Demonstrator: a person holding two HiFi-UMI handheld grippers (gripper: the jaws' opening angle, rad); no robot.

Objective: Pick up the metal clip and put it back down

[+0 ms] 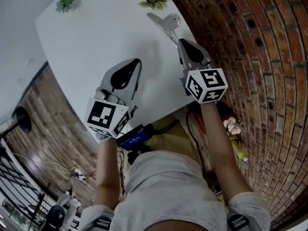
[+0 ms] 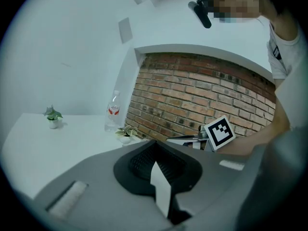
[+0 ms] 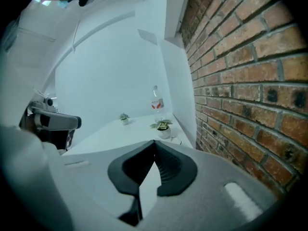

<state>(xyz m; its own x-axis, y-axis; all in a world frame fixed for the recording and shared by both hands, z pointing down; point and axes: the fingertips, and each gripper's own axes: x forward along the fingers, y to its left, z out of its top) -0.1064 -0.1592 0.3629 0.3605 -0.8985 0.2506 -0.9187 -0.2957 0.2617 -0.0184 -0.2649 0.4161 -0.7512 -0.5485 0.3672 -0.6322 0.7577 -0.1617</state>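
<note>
Metal clip lies just beyond the right gripper, lengthwise toward it; left gripper stands farther off; both closed, holding nothing

— What carries everything here?
— A white, smooth-topped table.
— And what stands on it?
— At the far end, a small green plant in a white pot. Well apart from it, by the right-hand edge, is a pale-leaved plant in a white pot. A clear plastic bottle with a red label stands upright just beyond that one.
— Anything nearer?
— A silver metal clip, just this side of the pale plant. Whether it rests on the top, I cannot tell.
</note>
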